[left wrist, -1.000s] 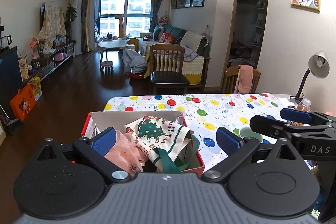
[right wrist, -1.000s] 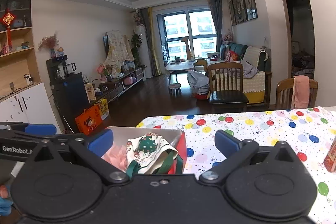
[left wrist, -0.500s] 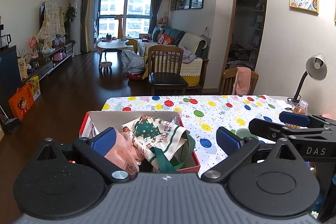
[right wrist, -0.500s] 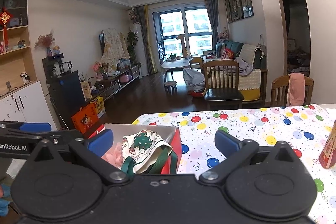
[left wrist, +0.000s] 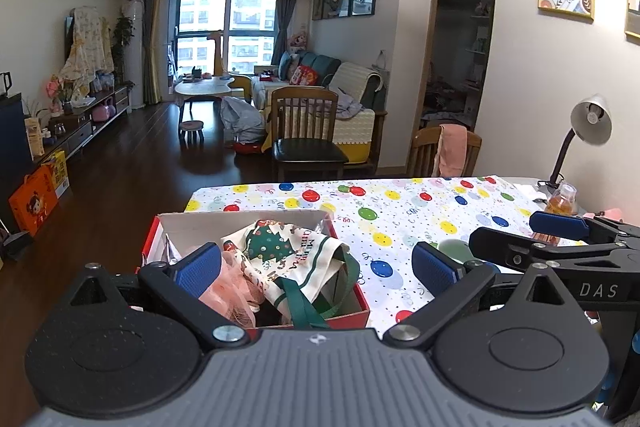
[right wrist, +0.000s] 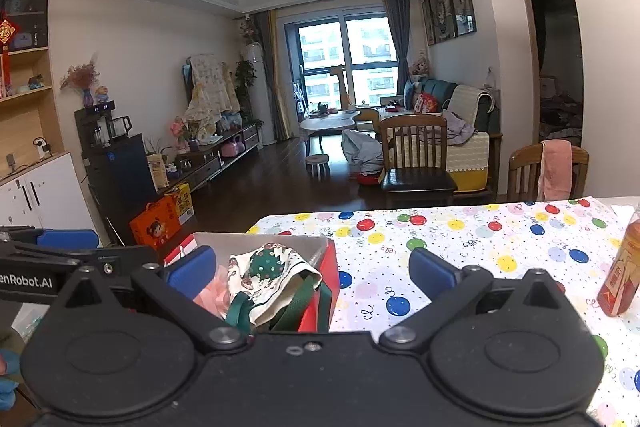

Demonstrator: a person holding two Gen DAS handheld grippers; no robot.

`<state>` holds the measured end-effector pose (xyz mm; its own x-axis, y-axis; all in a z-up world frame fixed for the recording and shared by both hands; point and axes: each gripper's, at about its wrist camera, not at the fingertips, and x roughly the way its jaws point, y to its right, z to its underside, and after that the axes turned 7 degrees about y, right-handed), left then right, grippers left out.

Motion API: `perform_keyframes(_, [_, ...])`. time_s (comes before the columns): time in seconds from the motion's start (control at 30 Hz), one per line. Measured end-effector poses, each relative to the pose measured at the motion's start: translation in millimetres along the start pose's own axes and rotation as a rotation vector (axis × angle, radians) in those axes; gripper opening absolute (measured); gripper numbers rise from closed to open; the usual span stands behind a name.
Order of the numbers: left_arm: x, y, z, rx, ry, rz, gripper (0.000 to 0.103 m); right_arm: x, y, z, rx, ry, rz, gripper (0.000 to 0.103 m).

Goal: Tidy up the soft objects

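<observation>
Both tools, left [left wrist: 316, 267] and right [right wrist: 312, 265], spread and empty above the filled red box [left wrist: 352, 311]; stowing looks complete, next likely withdrawal.

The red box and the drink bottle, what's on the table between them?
Only balloon-print tablecloth lies between the red box and the bottle, seen from the right wrist view.
</observation>
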<state>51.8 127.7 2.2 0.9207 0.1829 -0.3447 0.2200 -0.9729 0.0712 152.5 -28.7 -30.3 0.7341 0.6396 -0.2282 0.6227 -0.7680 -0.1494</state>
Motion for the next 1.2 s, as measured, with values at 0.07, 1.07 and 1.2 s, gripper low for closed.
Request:
perform_keyframes(0.07, [-1,1,0,0.005,-0.003,0.004,0.102,-3,0,1,0.002,0.002,0.003,0.103])
perform_keyframes(1.07, [-15,55,7,0.002,-0.021,-0.035,0.102,-29,30,3,0.018,-0.02,-0.023,0.103])
perform_keyframes(1.2, [-16,57,7,0.003,-0.018,-0.043,0.102,-31,32,4,0.008,-0.02,-0.029,0.103])
